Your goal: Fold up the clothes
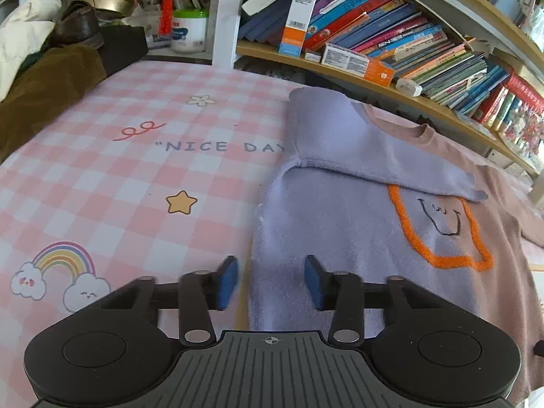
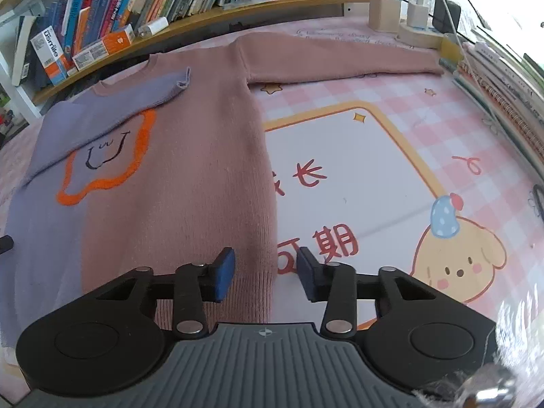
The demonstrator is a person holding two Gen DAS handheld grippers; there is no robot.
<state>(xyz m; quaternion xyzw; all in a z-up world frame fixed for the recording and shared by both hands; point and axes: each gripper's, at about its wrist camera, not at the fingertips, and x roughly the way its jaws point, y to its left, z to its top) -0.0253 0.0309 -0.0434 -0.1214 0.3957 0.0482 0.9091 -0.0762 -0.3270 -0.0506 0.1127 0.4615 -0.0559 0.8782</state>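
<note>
A two-tone sweater point(image 1: 340, 224) point(image 2: 190, 170), lilac on one half and dusty pink on the other, lies flat on the pink checked mat point(image 1: 136, 187). An orange outline point(image 1: 455, 261) with a drawn smile sits on its chest. The lilac sleeve point(image 1: 374, 156) point(image 2: 112, 108) is folded across the chest. The pink sleeve point(image 2: 340, 57) stretches out sideways. My left gripper point(image 1: 270, 282) stands open low over the lilac side edge near the hem, with the fabric's edge between its blue pads. My right gripper point(image 2: 265, 278) stands open over the pink side edge near the hem.
A bookshelf point(image 1: 391, 34) full of books runs along the far side. Brown and white clothes point(image 1: 44, 81) are piled at the left corner. Stacked notebooks point(image 2: 503, 95), a wooden pen holder point(image 2: 384, 13) and chargers point(image 2: 421, 13) line the right side.
</note>
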